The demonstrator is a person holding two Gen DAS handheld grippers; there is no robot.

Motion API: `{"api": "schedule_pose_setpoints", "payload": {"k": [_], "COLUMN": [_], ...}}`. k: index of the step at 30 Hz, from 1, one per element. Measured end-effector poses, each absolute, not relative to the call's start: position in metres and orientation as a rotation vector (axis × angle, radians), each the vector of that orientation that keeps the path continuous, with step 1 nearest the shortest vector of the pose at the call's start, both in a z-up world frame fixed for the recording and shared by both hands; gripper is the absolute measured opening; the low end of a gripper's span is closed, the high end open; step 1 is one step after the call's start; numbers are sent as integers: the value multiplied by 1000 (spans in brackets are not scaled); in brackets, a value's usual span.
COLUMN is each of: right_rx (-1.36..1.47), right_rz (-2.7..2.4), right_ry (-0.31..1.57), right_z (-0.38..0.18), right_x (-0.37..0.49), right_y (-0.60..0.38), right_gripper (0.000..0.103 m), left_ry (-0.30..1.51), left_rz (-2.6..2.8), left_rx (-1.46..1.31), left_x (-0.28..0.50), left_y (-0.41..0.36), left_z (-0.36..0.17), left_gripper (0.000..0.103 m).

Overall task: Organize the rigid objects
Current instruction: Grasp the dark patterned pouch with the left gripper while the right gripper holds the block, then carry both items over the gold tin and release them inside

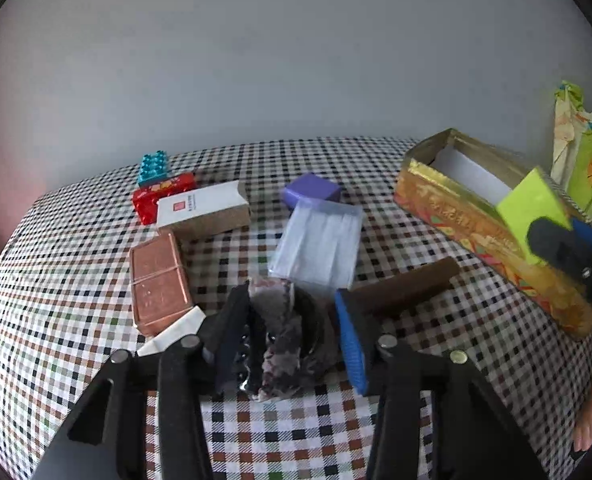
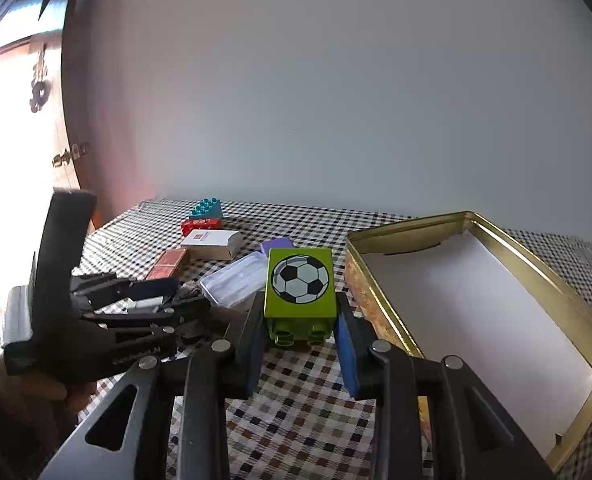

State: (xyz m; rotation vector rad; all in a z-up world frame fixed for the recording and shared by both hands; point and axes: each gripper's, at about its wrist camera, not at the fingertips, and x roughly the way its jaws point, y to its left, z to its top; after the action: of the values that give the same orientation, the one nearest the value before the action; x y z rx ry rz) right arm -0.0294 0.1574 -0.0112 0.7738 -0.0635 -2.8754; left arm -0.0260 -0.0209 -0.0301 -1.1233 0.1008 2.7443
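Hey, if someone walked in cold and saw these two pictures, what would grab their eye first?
Probably the lime green block with a football print, clamped in the right gripper just left of the open gold tin. Next, the left gripper, jaws closed around a dark, glossy lump on the checked tablecloth, with a copper-coloured case to its left.

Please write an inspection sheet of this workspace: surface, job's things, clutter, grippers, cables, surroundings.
Surface: checkered tablecloth.
Job's things: gold tin open, white lining, nothing else seen inside; green football block; white box; copper case; purple block; clear case.
Clutter: printed bag behind tin.
Grippers: right hand-held gripper shut on football block; left hand-held gripper around a dark lump, contact unclear.
Cables: nothing seen.
Surroundings: plain wall.
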Motion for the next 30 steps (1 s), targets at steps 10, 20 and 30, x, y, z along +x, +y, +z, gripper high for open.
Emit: {"api": "schedule_pose_setpoints", "payload": {"k": [10, 20, 30], "right_rx": [759, 698, 544], "right_rz": [-2890, -2922, -3058], "right_ry": [-70, -112, -178], "right_z": [-12, -5, 14], "right_x": [-24, -18, 4], "right_y": [161, 176, 217], "right_gripper": [34, 34, 34], "left_ry": [27, -181, -223], "left_rz": [2726, 2753, 2874], "left_rx": [-1253, -1269, -869], "left_x": [-23, -24, 12], "left_y": [-28, -44, -31], "left_z": [-43, -45, -1], "left_gripper": [49, 42, 42]}}
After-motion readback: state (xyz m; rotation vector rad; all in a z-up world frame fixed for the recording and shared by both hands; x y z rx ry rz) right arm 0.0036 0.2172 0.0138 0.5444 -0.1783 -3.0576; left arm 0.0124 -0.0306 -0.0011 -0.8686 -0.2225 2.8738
